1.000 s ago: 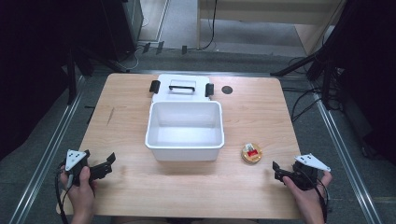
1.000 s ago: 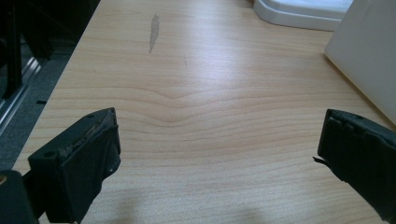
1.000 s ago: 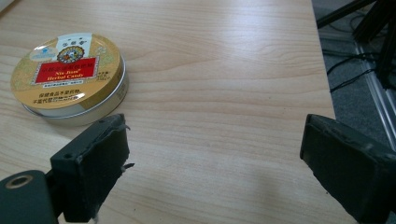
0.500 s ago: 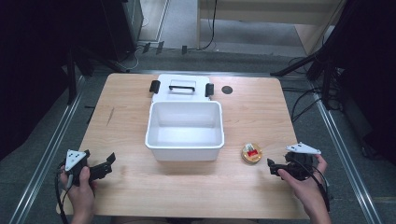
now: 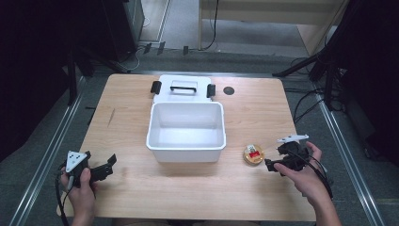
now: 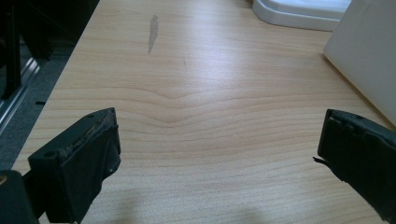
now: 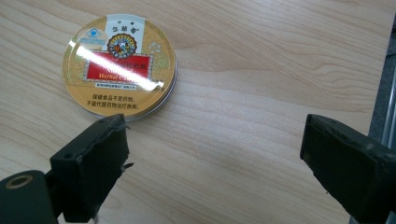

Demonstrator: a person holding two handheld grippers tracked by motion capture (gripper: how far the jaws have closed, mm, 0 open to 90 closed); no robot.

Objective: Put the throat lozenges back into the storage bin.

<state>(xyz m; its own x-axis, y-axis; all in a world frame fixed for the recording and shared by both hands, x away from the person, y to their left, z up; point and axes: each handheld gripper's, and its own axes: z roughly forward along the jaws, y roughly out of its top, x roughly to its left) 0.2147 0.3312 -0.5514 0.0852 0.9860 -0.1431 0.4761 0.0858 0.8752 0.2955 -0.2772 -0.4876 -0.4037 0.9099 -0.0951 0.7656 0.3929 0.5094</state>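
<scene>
On the wooden table (image 5: 127, 106) an empty white bin (image 5: 186, 132) sits mid-table, its lid (image 5: 183, 88) apparently lying flat behind it. A small gold tin (image 5: 253, 155) lies flat to the bin's right, just beside the right gripper (image 7: 212, 163), whose jaws gape wide, holding nothing. The tin sits off toward one jaw, so closing now could nudge it aside; the left gripper (image 6: 219, 154) hangs equally wide and empty over bare wood.

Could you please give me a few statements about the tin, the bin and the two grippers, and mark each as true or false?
1. The round gold tin lies inside the white bin. False: it lies on the table, to the right of the bin.
2. The right gripper has its jaws open. True.
3. The right gripper is clamped on the tin. False: the tin lies just ahead of one jaw, ungripped.
4. The left gripper is open over bare wood. True.
5. The white lid lies on the table behind the bin. True.
</scene>
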